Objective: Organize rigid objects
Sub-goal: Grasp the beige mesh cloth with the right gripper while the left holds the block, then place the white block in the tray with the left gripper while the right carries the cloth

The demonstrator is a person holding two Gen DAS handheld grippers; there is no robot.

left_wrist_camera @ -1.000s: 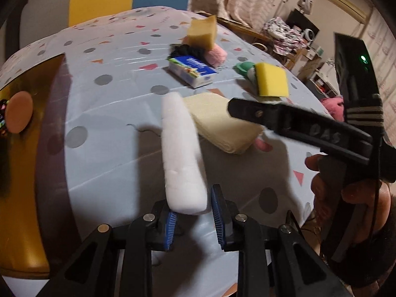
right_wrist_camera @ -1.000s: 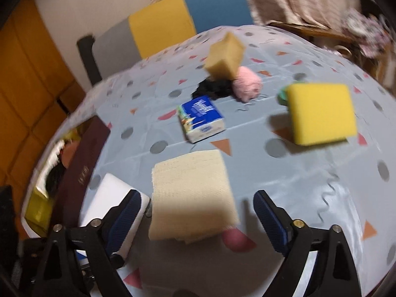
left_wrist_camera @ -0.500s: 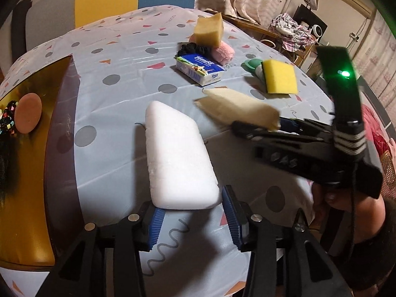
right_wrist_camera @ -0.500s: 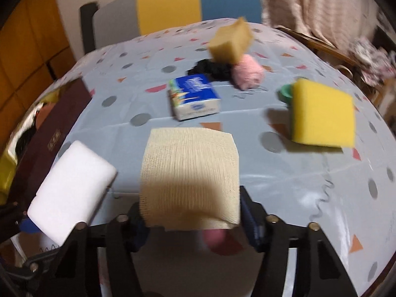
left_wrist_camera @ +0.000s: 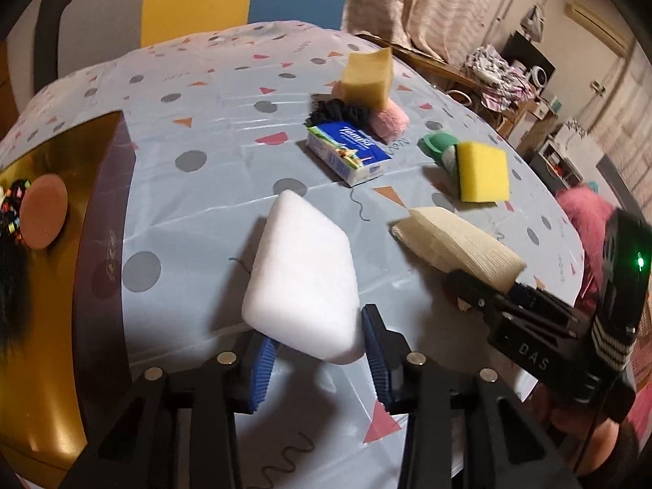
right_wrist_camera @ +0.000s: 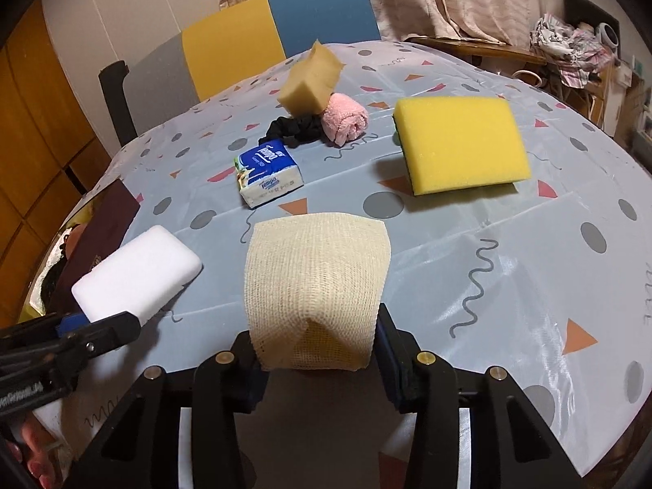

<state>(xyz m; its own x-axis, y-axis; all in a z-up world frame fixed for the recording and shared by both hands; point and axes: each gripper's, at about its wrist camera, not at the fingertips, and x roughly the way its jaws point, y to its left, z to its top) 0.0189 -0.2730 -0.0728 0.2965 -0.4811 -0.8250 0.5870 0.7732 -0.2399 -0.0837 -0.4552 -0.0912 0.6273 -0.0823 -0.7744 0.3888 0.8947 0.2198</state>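
Observation:
My left gripper (left_wrist_camera: 318, 360) is shut on a white foam block (left_wrist_camera: 303, 275) and holds it above the tablecloth; the block also shows in the right wrist view (right_wrist_camera: 136, 271). My right gripper (right_wrist_camera: 318, 360) is shut on a folded beige mesh cloth (right_wrist_camera: 316, 285), lifted off the table; the cloth also shows in the left wrist view (left_wrist_camera: 458, 244). The two grippers are side by side near the table's front edge.
On the table (right_wrist_camera: 509, 244) lie a blue tissue pack (right_wrist_camera: 267, 173), a yellow sponge (right_wrist_camera: 460, 142), a tan sponge (right_wrist_camera: 311, 81) on a pink rolled towel (right_wrist_camera: 344, 118), a black cloth (right_wrist_camera: 293, 128). A gold-lined box (left_wrist_camera: 45, 285) sits at left. A chair (right_wrist_camera: 252, 36) stands behind.
Both grippers have lifted their loads. The right gripper closed on the beige cloth and raised it. The white block turned from edge-on to flat in the left gripper.

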